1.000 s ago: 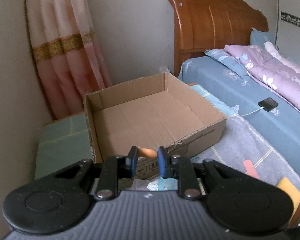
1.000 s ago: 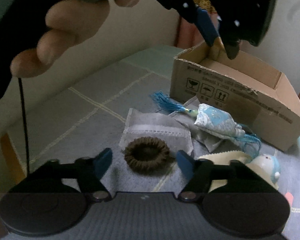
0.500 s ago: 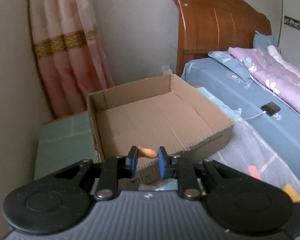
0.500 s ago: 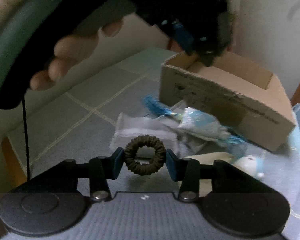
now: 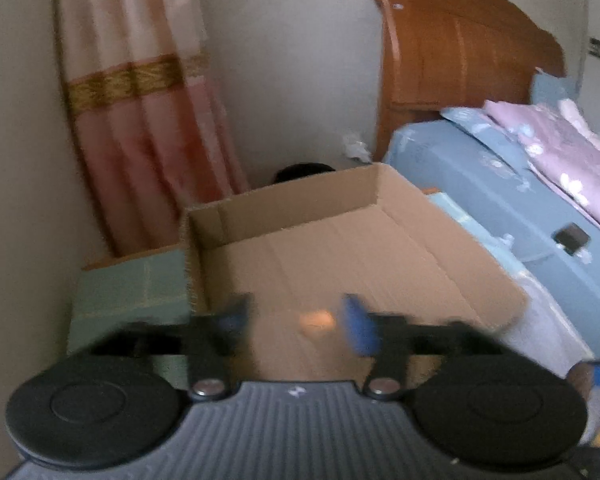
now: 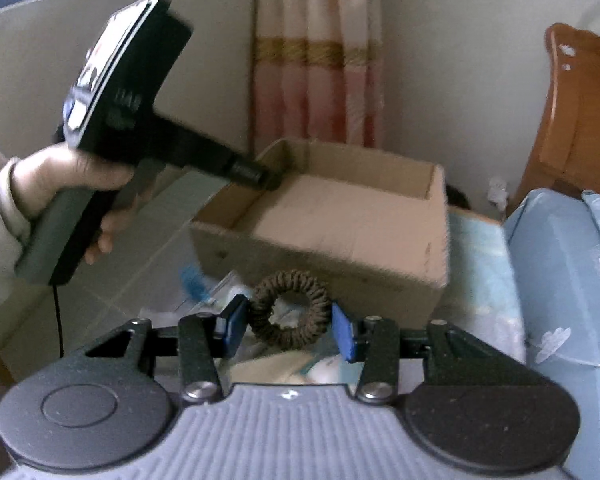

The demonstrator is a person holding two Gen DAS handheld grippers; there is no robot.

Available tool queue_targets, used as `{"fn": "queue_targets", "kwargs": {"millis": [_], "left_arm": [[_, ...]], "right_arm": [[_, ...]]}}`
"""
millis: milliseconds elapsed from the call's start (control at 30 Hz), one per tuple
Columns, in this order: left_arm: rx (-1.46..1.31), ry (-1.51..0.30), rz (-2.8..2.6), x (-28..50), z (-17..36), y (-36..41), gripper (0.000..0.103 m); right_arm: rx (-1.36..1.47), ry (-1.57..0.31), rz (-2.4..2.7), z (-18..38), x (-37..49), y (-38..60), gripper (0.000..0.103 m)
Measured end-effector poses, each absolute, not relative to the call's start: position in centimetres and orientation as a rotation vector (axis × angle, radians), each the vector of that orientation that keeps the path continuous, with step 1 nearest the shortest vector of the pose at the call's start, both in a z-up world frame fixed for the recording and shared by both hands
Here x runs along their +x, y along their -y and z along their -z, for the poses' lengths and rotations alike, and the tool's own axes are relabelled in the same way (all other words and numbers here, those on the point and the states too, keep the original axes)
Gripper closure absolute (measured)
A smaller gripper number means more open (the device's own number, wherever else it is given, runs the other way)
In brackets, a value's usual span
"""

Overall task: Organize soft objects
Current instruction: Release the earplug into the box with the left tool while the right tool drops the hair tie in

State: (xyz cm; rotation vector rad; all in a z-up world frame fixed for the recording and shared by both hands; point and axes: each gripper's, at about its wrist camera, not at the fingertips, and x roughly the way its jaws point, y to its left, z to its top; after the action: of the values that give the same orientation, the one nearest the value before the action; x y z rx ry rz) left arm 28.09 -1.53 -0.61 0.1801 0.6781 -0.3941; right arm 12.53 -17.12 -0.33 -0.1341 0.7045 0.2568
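An open cardboard box (image 5: 380, 248) stands on the patterned cloth; it also shows in the right wrist view (image 6: 340, 220). My left gripper (image 5: 296, 320) hangs over the box's near side, jaws spread, and a small orange object (image 5: 318, 318) shows blurred between them, loose. My right gripper (image 6: 286, 322) is shut on a brown hair scrunchie (image 6: 288, 308) and holds it in the air in front of the box. Other soft items (image 6: 204, 284) lie below it, partly hidden.
A bed with a blue sheet (image 5: 520, 208) and wooden headboard (image 5: 460, 56) stands to the right. A pink curtain (image 5: 140, 112) hangs behind the box. The hand holding the left gripper (image 6: 72, 176) is left of the box.
My left gripper has opened over the box and let go of the orange object. My right gripper has shut on the scrunchie and lifted it toward the box.
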Motion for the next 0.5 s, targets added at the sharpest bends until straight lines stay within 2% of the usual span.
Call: {"fn": "queue_targets", "kwargs": {"millis": [33,267,500], "left_arm": [[0.172,-0.66,0.375,27.9,0.5,1.3,0.009],[0.122,-0.635,0.319,26.4,0.0,-0.7,0.003],[0.11,-0.633,0.252,23.7,-0.2,-2.2,0.002]], "right_arm": [[-0.132,-0.701,-0.249,0.0,12.9,17.4,0.053],[-0.105,-0.695,-0.227,-1.1,16.9,19.3,0.053],[-0.077,-0.719,-0.215,-2.0,23.0,20.5,0.053]]}}
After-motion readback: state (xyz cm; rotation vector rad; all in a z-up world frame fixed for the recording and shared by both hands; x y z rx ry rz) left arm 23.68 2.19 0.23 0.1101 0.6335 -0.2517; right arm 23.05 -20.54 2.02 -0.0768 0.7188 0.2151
